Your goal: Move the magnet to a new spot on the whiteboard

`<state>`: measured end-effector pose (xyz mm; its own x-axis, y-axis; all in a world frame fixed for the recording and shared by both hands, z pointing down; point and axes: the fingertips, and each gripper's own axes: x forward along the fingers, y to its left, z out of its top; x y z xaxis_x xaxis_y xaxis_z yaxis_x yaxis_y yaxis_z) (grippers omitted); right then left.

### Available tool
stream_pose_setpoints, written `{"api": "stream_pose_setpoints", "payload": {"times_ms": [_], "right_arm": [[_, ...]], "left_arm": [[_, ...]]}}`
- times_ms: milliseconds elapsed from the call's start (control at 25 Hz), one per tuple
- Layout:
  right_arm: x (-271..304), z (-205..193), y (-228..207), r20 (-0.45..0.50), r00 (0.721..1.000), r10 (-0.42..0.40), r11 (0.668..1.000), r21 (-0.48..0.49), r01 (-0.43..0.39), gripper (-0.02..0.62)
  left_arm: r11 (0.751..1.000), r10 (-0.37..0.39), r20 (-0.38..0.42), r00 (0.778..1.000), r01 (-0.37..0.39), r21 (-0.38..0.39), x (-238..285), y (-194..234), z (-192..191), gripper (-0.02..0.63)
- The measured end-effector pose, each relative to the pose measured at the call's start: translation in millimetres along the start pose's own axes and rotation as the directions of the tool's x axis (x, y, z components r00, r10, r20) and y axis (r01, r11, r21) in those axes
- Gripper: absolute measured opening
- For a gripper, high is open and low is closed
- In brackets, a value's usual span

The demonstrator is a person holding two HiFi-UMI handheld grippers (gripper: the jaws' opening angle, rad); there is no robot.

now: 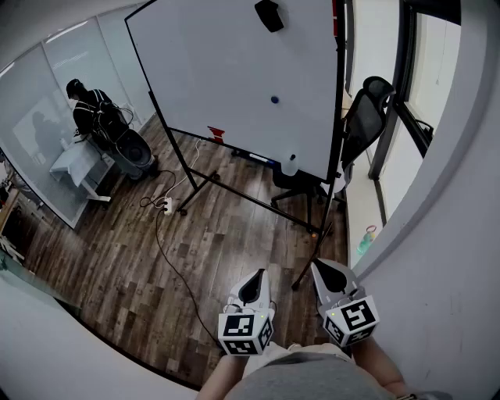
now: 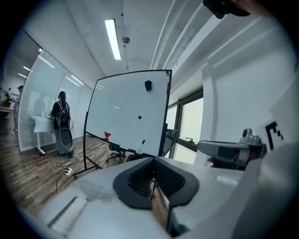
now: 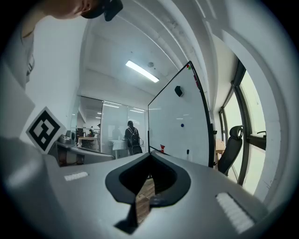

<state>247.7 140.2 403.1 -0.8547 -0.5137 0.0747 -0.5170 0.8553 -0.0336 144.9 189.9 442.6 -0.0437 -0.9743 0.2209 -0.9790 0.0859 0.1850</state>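
Observation:
A small blue magnet (image 1: 274, 99) sticks near the middle of the white whiteboard (image 1: 234, 70), which stands on a rolling frame across the wooden floor. It also shows as a dot in the left gripper view (image 2: 139, 117) and the right gripper view (image 3: 182, 125). My left gripper (image 1: 258, 275) and right gripper (image 1: 319, 267) are held low and close to my body, side by side, well short of the board. Both point toward it with jaws shut and nothing held. Close up, the left gripper (image 2: 153, 161) and the right gripper (image 3: 152, 154) each show tips that meet.
A black object (image 1: 269, 14) sits high on the board. A red item (image 1: 216, 133) and a white bottle (image 1: 291, 164) rest on its tray. A black office chair (image 1: 367, 109) stands by the window at right. A cable and power strip (image 1: 166, 205) lie on the floor. A person (image 1: 90, 109) stands far left.

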Motion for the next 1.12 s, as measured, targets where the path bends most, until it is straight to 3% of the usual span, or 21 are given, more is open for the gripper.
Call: {"api": "stream_pose_setpoints", "payload": {"times_ms": [560, 760, 1120], "right_arm": [[-18, -4, 5, -0.012, 1.000, 0.019, 1.000, 0.004, -0.019, -0.003], [-18, 2, 11, 0.018, 0.998, 0.059, 0.998, 0.000, -0.059, -0.003], [-12, -6, 0, 0.009, 0.999, 0.043, 0.999, 0.019, -0.043, -0.003]], "left_arm": [[0.999, 0.044, 0.000, 0.999, -0.044, -0.019, -18, -1, -8, 0.005], [0.998, 0.063, -0.008, 0.998, -0.064, -0.026, -20, 3, -9, 0.005], [0.998, 0.048, -0.020, 0.999, -0.049, -0.029, -2, 4, -11, 0.005]]}}
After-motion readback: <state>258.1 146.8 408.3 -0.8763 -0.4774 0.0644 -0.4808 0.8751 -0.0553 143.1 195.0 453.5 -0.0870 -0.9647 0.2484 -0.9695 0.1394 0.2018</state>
